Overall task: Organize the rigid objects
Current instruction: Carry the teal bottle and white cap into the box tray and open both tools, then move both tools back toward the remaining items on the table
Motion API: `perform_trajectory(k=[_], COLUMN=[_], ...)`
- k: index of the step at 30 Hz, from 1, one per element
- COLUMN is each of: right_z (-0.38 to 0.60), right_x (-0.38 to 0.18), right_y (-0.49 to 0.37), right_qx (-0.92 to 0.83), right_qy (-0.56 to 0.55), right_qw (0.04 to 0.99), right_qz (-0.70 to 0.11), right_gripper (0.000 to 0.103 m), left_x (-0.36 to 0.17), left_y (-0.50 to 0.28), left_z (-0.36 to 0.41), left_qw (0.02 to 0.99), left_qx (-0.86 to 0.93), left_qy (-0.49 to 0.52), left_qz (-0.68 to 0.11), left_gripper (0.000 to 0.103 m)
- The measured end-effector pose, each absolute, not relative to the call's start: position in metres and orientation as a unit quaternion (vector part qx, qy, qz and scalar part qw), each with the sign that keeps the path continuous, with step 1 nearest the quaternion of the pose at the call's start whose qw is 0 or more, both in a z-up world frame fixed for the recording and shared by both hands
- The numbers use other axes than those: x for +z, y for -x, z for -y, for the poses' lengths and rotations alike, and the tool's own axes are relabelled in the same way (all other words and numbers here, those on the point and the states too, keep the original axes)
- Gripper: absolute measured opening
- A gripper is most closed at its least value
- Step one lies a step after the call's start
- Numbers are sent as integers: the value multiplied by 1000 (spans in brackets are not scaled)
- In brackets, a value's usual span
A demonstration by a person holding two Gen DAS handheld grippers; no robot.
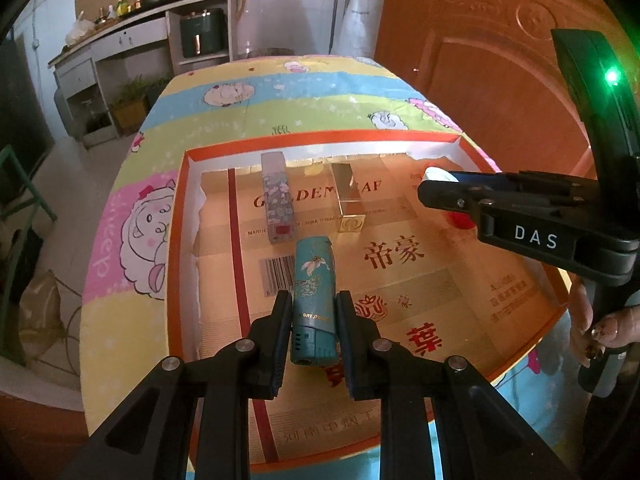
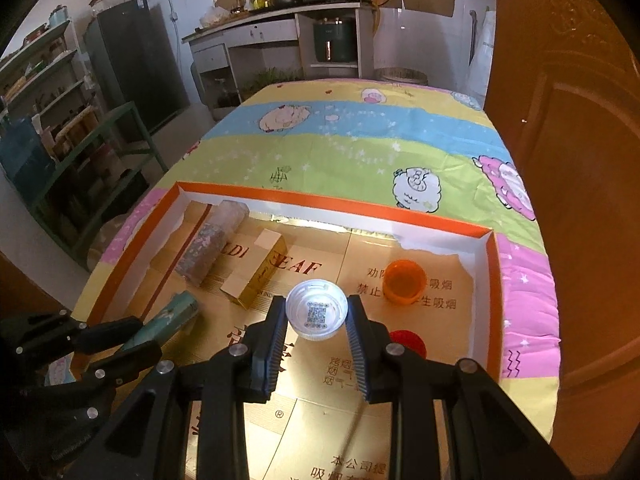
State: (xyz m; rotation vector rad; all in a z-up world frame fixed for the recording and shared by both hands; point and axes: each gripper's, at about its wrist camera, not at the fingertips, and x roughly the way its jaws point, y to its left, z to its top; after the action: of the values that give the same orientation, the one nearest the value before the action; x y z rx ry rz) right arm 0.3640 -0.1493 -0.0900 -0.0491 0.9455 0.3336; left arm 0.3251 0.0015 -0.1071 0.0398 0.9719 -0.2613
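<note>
My left gripper (image 1: 314,298) is shut on a teal lighter (image 1: 313,280) with a bird print, held just above the floor of an orange-rimmed tray (image 1: 320,140). My right gripper (image 2: 317,305) is shut on a white bottle cap (image 2: 316,314), its hollow side with a QR code facing the camera, over the tray's (image 2: 320,202) middle. Inside the tray lie a patterned box (image 1: 276,196), a gold box (image 1: 350,196), an orange cap (image 2: 404,280) and a red cap (image 2: 408,340). In the left wrist view the right gripper (image 1: 440,192) reaches in from the right. The left gripper (image 2: 132,336) shows at the lower left.
The tray is lined with gold printed cardboard (image 2: 360,420) and sits on a table with a sheep-patterned cloth (image 2: 360,136). An orange door (image 1: 500,60) stands to the right. A counter (image 2: 280,20), a fridge (image 2: 132,60) and shelves (image 2: 48,100) lie beyond. A hand (image 1: 600,320) grips the right tool.
</note>
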Motion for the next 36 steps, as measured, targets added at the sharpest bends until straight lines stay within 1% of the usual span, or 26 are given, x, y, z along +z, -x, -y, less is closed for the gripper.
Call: perform_trajectory(k=[12, 15, 18, 19, 20, 21, 22, 36], right_z=[144, 144, 143, 143, 142, 142, 141, 153], right_x=[-110, -117, -117, -117, -117, -116, -115, -81], right_y=[-373, -376, -375, -375, -375, -374, -372, -334], right_qx=[151, 145, 148, 151, 154, 155, 154, 150], right_qy=[37, 40, 38, 38, 38, 37, 37, 7], right_qw=[866, 863, 864, 863, 862, 861, 863, 882], right_qz=[-476, -483, -480, -481, -482, -482, -481, -446], right_gripper=[31, 31, 37, 42, 44, 48, 50, 50], left_x=[-124, -124, -123, -123, -122, -122, -122, -91], left_y=[-331, -331, -331, -332, -332, -331, -330, -299], left_z=[-6, -6, -7, -7, -6, -6, -6, -13], left_qw=[868, 866, 864, 865, 865, 866, 866, 885], left_qx=[-134, -140, -148, -146, -145, -144, -144, -141], left_qy=[2, 3, 12, 11, 10, 10, 11, 26], left_qz=[-478, -479, -480, -480, -480, -480, -479, -443], left_gripper=[23, 26, 36, 44, 50, 51, 52, 52])
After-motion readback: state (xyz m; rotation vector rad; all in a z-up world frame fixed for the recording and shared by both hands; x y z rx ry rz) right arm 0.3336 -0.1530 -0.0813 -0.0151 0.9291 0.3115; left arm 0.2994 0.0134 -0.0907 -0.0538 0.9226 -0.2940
